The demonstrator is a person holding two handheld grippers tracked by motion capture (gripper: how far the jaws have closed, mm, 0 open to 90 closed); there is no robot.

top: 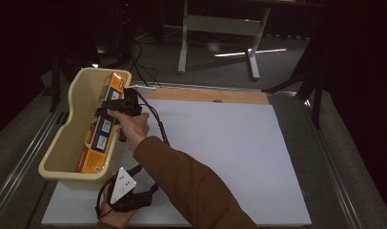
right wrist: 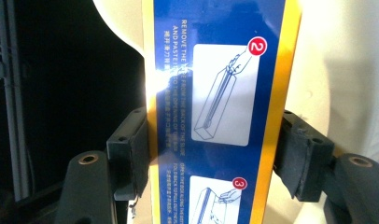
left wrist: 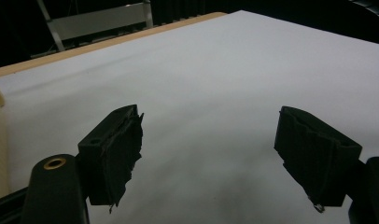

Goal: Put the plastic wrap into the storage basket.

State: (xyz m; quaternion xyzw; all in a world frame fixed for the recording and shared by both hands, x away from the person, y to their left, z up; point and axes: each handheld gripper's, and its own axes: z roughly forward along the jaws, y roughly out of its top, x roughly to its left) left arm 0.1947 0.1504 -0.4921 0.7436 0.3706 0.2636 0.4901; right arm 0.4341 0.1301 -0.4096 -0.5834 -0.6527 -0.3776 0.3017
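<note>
High view: one cream tub (top: 63, 157) at table's left edge, one long orange-and-blue box (top: 102, 126) inside, leaning lengthwise. Right gripper (top: 116, 106) reaches into tub; right gripper view: jaws flank box, left pad touching, right just beside, grip loosened. Left gripper (top: 127, 193) at table's near edge, jaws spread wide, nothing between.

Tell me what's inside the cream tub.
The cream tub holds one long orange and blue box, lying lengthwise and leaning on the right wall. The right gripper straddles it. The floor beneath the box is covered.
</note>
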